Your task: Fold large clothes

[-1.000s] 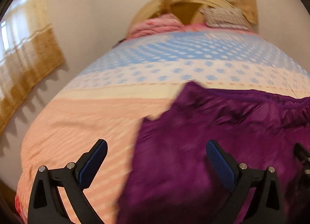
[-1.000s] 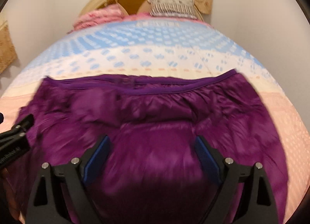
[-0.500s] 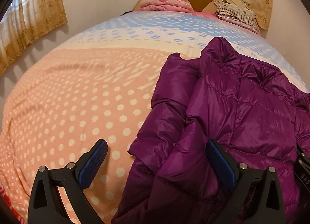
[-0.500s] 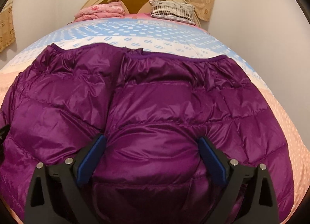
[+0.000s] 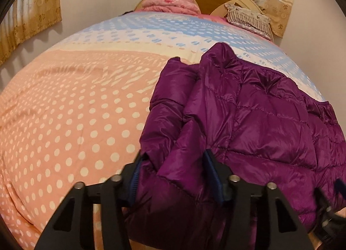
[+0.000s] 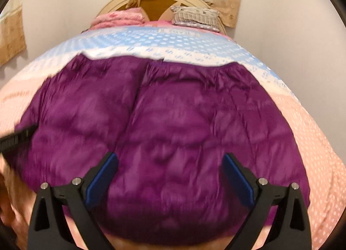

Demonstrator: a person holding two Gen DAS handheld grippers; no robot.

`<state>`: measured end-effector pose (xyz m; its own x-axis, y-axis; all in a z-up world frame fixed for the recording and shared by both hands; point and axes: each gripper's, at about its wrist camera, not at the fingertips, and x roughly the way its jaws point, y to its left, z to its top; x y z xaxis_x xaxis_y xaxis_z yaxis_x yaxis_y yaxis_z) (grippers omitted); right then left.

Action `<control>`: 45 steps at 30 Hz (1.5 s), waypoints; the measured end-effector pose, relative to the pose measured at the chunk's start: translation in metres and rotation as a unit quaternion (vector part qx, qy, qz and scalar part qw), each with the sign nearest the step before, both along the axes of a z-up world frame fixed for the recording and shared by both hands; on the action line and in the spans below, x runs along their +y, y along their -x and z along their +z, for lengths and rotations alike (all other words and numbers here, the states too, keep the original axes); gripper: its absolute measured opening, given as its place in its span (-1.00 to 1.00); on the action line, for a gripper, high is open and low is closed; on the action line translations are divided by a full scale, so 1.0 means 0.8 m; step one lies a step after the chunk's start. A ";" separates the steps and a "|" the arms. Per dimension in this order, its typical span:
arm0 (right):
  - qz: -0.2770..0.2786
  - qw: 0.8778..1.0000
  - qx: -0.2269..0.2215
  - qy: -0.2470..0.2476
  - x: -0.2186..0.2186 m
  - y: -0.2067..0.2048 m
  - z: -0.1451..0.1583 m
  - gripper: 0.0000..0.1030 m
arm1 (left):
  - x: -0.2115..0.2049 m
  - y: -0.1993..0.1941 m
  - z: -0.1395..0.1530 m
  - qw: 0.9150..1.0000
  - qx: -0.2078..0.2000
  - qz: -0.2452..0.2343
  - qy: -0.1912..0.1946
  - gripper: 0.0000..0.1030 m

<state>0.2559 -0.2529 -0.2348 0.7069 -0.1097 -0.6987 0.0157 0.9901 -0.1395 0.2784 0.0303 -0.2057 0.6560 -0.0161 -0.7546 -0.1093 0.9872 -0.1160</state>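
Note:
A purple quilted puffer jacket (image 5: 255, 124) lies spread on the bed; in the right wrist view it (image 6: 168, 120) fills the middle, hem toward the headboard. My left gripper (image 5: 173, 172) is closed on a thick fold of the jacket's left edge, near a sleeve. My right gripper (image 6: 168, 174) is open, its blue pads wide apart just above the jacket's near part. The left gripper's tip shows at the left edge of the right wrist view (image 6: 17, 137).
The bed (image 5: 64, 120) has a pink, white and blue dotted cover. A folded pink blanket (image 5: 170, 5) and a fringed pillow (image 5: 248, 18) lie by the round headboard. Walls and curtains (image 5: 28, 22) stand on both sides.
My left gripper has closed on the jacket's left fold; before it was open. The right gripper stays open and the right view has blurred from motion.

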 end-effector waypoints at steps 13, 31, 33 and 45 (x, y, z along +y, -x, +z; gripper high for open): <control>-0.016 1.000 0.015 0.021 0.008 -0.015 -0.014 0.99 | -0.008 0.018 0.016 0.998 -0.034 -0.025 -0.056 -0.76; 0.036 0.998 -0.001 -0.043 -0.002 -0.002 0.016 0.94 | 0.031 0.059 0.099 0.996 -0.076 -0.018 -0.046 -0.80; 0.024 0.998 -0.016 -0.054 -0.033 0.006 0.032 0.95 | 0.012 0.060 0.122 0.993 -0.096 -0.028 -0.058 -0.81; -0.192 0.979 -0.042 -0.060 -0.303 0.048 0.046 0.96 | -0.177 0.065 0.214 0.964 -0.186 -0.153 -0.112 -0.82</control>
<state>0.2177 -0.4949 -0.1979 0.6850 -0.2989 -0.6644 0.3956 0.9184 -0.0053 0.2263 -0.1111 -0.0343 0.8720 -0.1157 -0.4757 0.1989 0.9716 0.1283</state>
